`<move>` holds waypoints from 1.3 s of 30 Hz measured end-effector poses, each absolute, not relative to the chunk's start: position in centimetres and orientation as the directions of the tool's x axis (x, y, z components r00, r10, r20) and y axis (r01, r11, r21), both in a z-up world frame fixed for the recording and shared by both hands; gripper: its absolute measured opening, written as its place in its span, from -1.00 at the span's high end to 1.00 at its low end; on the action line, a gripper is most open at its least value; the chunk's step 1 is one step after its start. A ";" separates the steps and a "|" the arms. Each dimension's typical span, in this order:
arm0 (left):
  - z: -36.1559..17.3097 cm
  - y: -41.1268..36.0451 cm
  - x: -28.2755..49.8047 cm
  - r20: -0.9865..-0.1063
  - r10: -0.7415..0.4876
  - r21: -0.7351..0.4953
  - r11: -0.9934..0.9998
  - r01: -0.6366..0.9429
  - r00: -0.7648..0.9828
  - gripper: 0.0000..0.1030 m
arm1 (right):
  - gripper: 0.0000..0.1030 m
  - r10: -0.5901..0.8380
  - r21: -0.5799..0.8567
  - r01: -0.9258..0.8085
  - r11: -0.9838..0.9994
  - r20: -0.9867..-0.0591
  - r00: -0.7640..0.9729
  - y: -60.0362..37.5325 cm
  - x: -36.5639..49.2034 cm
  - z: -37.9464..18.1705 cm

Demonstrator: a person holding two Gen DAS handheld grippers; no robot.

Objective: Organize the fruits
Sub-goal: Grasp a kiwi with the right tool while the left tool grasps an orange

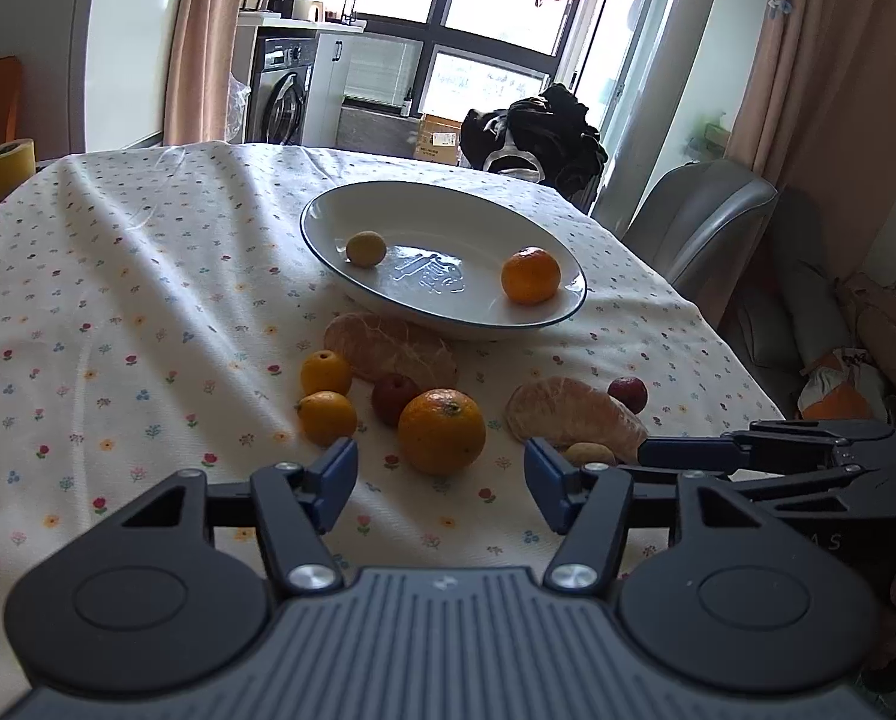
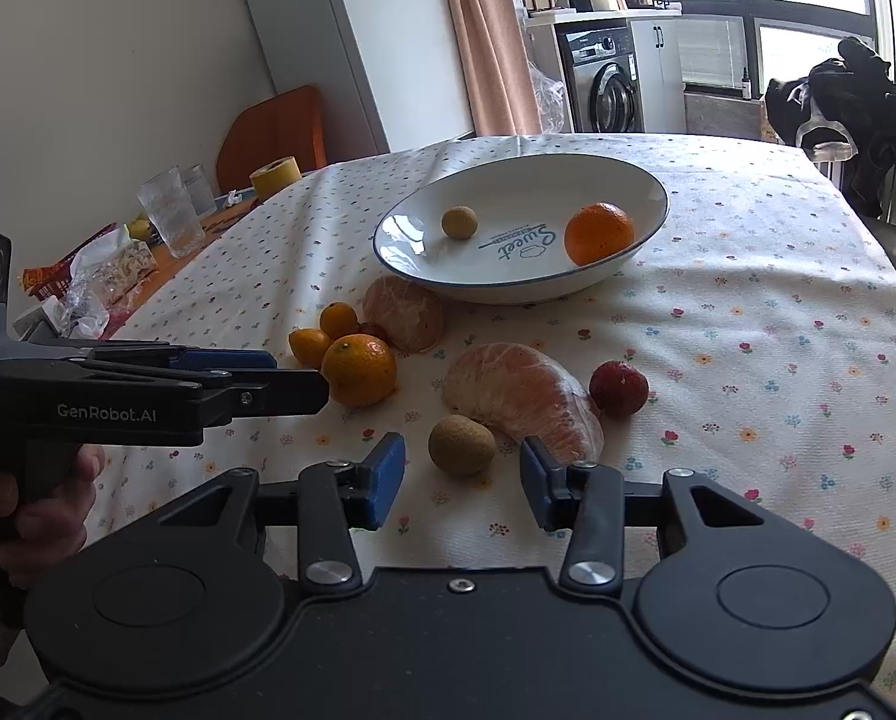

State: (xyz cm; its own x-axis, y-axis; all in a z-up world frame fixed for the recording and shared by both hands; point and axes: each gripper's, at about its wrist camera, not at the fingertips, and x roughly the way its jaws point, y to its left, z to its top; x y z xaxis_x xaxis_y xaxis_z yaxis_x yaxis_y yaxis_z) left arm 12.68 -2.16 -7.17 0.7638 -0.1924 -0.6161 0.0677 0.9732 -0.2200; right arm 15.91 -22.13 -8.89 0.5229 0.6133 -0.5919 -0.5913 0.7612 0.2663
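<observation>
Fruits sit loose on the cloth just before the plate (image 2: 652, 180), where two already lie, so both spread-fingered, empty grippers, left gripper (image 1: 439, 483) and right gripper (image 2: 461, 483), face them.

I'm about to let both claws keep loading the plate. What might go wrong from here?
The small brown fruit lies against the peeled segment, so the right claw may pinch the soft flesh. The big orange could roll when the left claw closes; the plate is shallow.
</observation>
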 end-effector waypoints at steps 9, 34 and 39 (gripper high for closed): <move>-8.1 -2.6 14.0 -0.636 -0.191 -0.214 0.975 0.068 0.748 -0.09 | 0.22 0.614 0.283 -0.583 0.761 -0.603 0.509 -21.4 16.5 -9.8; -7.1 -2.7 14.0 -0.617 -0.142 -0.190 0.981 0.029 0.774 0.29 | 0.51 0.648 0.250 -0.633 0.733 -0.541 0.537 -20.6 15.9 -8.2; -6.1 -2.6 13.8 -0.603 -0.119 -0.178 0.984 0.012 0.789 0.29 | 0.51 0.664 0.253 -0.644 0.722 -0.514 0.542 -20.6 16.3 -7.5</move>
